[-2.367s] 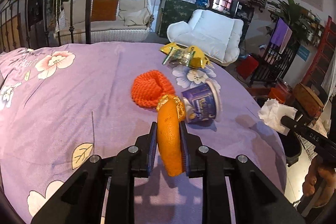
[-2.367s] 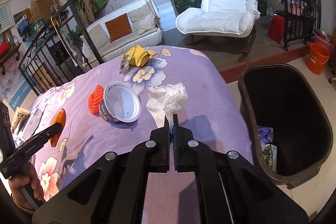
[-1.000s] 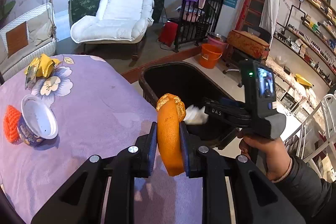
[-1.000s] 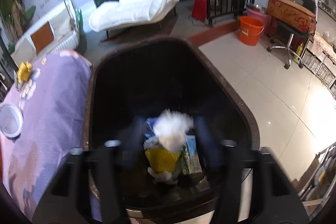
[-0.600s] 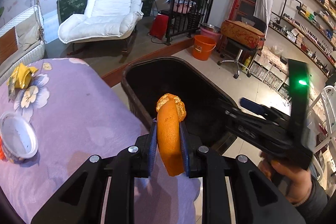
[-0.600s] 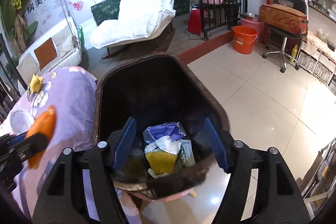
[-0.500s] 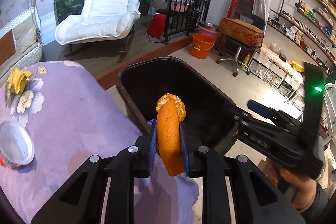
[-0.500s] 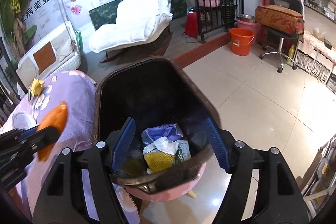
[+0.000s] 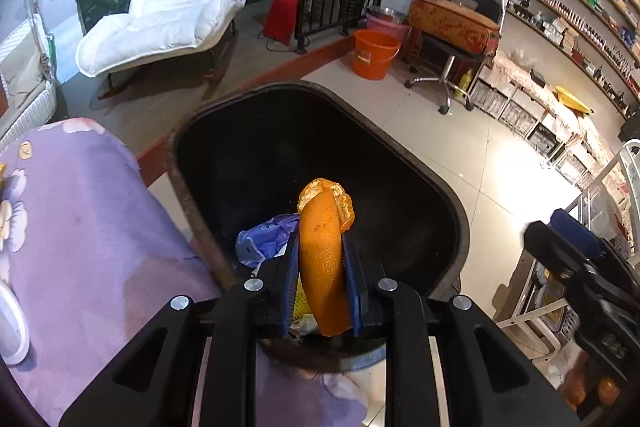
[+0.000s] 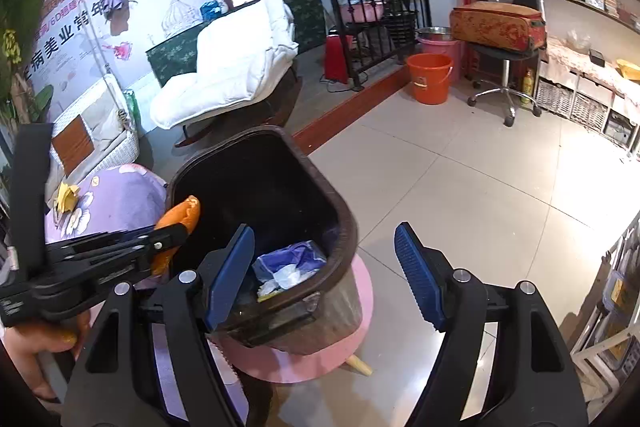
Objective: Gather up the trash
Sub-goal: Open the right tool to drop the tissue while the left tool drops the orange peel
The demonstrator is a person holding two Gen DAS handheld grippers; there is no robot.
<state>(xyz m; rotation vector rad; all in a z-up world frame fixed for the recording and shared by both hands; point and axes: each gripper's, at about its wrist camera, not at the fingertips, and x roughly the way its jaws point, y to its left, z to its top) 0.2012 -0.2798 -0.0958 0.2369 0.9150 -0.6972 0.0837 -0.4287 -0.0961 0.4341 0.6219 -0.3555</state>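
The left gripper had its jaws clamped on a piece of orange peel, which stood upright between the blue pads and hung over the near rim of the dark trash bin. Seen from the right wrist camera, the same peel sat at the bin's left rim, just above the opening, with a hand gripping the tool's handle below it.

The bin stood on a pink stool just beside the purple flowered tabletop. Inside the bin lay a crumpled blue bag, white tissue and something yellow near the bottom.

The right gripper was held back from the bin, on the side away from the tabletop, its jaws wide apart and having just been opening further, with nothing between them. Its dark body showed at the right edge of the left wrist view.

Beyond the bin, an orange bucket stood on the tiled floor, well apart from it.
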